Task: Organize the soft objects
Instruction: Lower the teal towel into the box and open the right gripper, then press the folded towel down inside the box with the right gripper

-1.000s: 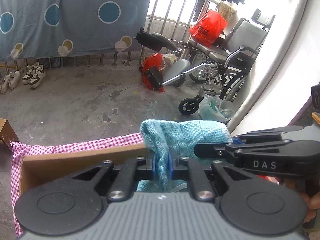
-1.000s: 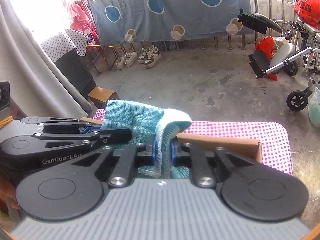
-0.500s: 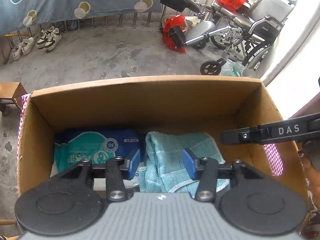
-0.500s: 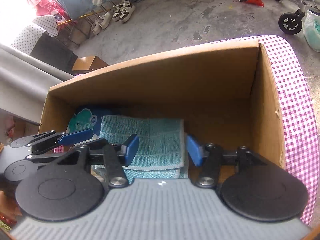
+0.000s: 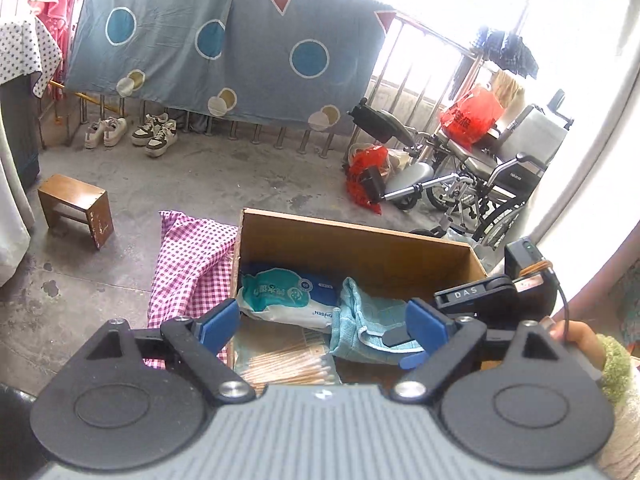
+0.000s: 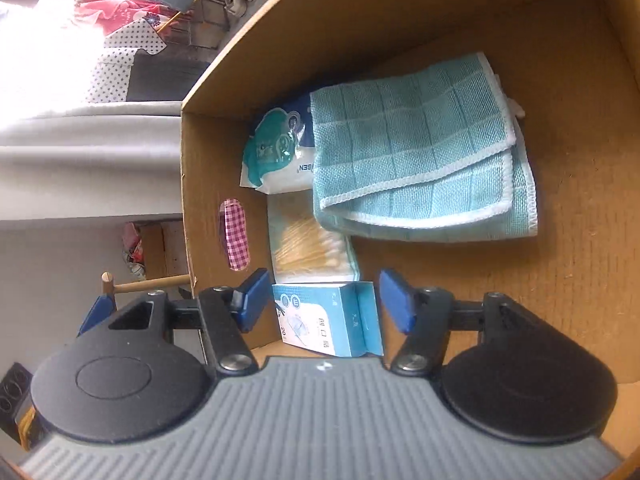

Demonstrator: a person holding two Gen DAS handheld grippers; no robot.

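A folded teal cloth (image 6: 420, 152) lies on the floor of the cardboard box (image 6: 560, 240), free of both grippers. In the left wrist view the cloth (image 5: 360, 320) looks crumpled beside a wipes pack (image 5: 280, 292). My left gripper (image 5: 322, 326) is held back above the box's near left corner; its jaws are opening wide with nothing between them. My right gripper (image 6: 324, 302) is low inside the box, rolled sideways, jaws opening. A small blue carton (image 6: 328, 324) lies below its pads, untouched. One of its black fingers (image 5: 472, 292) reaches in over the cloth.
In the box there are also a wipes pack (image 6: 276, 148) and a cotton swab pack (image 6: 312, 248). A pink checked tablecloth (image 5: 188, 264) lies under the box (image 5: 360, 240). A wooden stool (image 5: 76, 208), shoes (image 5: 156, 136) and a wheelchair (image 5: 480, 176) stand on the concrete floor.
Both grippers held the teal cloth above the box, then let it go inside. The left gripper has since pulled back and to the left; the right has rolled and sunk deeper into the box.
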